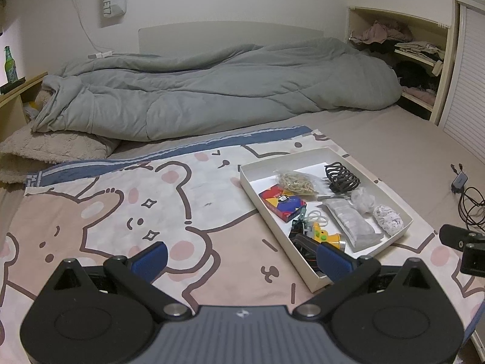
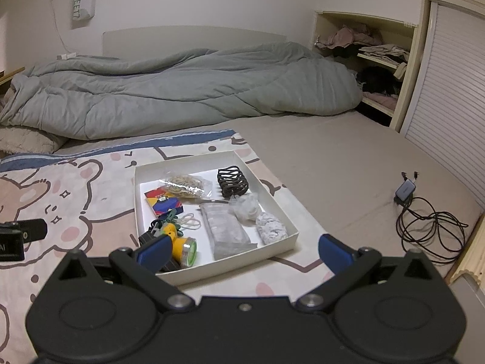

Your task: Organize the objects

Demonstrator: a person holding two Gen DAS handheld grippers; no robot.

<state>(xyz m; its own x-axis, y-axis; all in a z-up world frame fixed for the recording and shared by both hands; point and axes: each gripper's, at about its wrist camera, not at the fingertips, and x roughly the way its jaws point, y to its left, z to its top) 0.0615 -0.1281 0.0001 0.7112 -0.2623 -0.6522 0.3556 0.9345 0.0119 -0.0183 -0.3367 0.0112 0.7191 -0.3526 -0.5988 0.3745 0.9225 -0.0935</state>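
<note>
Your left gripper and right gripper both hover with fingers spread wide, holding nothing. The white tray sits on the cartoon-bear blanket, toward the blanket's right edge. In it lie a black hair claw, a bag of rubber bands, a colourful card box and a yellow headlamp at its near end.

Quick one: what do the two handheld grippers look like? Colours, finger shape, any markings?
Both match: left gripper and right gripper have matte black bodies with two round housings, black angled finger links on silver pivot bolts, and blue pads at the tips. The left one has a grey ribbed centre plate with a small white logo; the right one's centre is black with one screw. No cables or sleeves visible.
</note>
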